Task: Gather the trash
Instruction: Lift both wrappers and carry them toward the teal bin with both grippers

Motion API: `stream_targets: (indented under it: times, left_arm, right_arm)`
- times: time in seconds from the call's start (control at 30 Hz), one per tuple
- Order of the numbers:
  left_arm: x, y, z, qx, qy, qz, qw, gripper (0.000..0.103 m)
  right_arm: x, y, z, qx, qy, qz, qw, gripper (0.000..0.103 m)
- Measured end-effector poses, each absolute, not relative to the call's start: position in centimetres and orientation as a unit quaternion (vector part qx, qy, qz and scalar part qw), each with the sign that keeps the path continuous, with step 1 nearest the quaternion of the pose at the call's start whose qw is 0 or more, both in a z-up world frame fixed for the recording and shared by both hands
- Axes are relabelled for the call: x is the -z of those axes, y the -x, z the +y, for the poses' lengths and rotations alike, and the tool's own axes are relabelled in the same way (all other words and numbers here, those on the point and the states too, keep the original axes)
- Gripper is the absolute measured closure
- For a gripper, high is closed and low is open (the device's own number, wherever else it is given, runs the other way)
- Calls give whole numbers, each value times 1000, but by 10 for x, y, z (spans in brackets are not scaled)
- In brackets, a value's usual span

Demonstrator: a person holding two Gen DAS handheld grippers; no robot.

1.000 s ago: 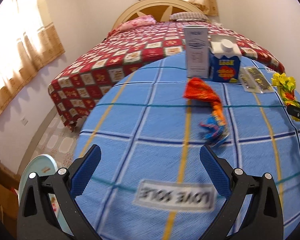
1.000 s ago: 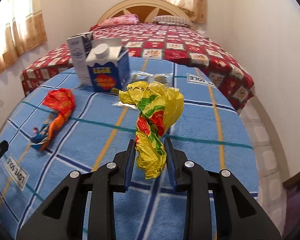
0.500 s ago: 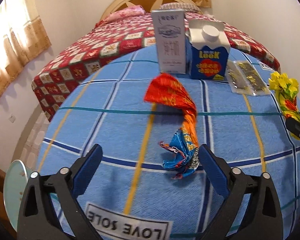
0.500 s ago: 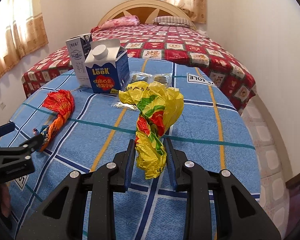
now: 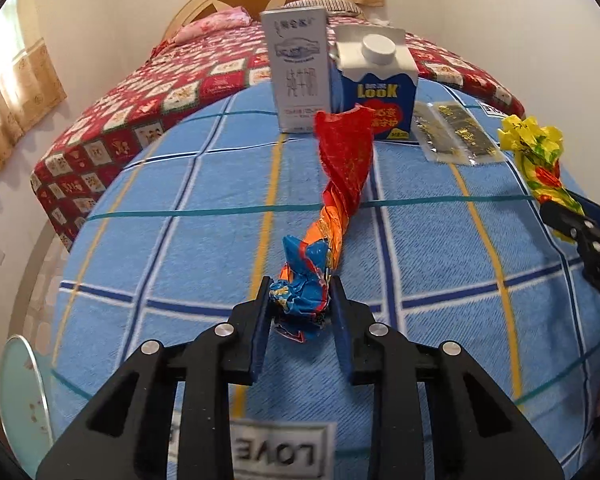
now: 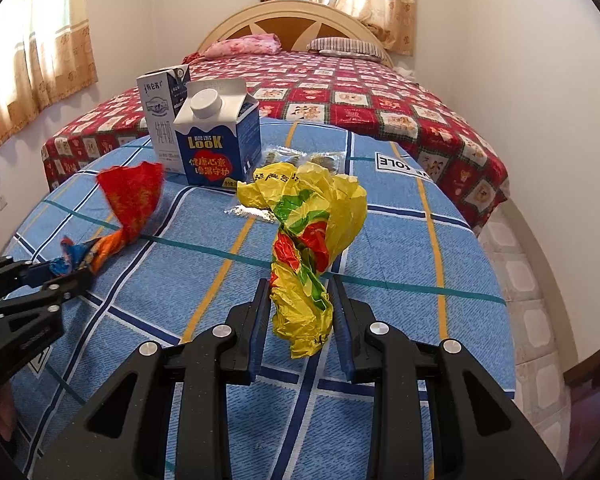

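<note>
Trash was the business at that instant, and both tools had some. Nearest, the left gripper (image 5: 298,304) had its black fingers pinched on the crumpled blue tail of a twisted red, orange and blue foil wrapper (image 5: 332,204), whose red end stretched away across the blue checked tablecloth (image 5: 180,248). Beside it the right gripper (image 6: 300,312) was pressed onto the lower end of a crumpled yellow plastic bag with red and green print (image 6: 308,240), the rest of it bunched up ahead of the fingers.

By my reckoning the job was only partly along: two pieces were in hand, neither delivered anywhere, and no bin showed in either view. Further back, two flat clear sachets with dark contents (image 5: 452,136) lay on the cloth, untouched. Behind them stood a blue and white gable-top carton with a white screw cap (image 6: 216,140) and, touching its side, a tall white and grey drink carton (image 5: 300,76), both upright.

Room looked fair. The cloth between the grippers and the cartons was bare, the two tools sat well apart, and the rounded table edge fell away on both sides. Beyond it the bed with the red patterned cover (image 6: 380,100) filled the far end, walls close on either flank.
</note>
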State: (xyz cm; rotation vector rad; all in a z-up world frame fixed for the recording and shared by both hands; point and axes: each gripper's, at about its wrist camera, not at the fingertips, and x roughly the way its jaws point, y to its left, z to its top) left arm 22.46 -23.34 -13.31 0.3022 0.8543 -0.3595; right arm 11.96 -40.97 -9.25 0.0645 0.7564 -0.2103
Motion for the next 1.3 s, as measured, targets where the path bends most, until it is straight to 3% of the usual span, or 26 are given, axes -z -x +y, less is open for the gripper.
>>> stream_targets:
  times: [0.4,1.3]
  left_arm:
    - [109,-187,-162,135,-173,357,908,75]
    - [94,-152,-40,77,-140,346,925,75]
  right_arm:
    - [88,-117,-398,76,-22,355,931,73]
    - [63,-109,-252,-41,41,323,945,73]
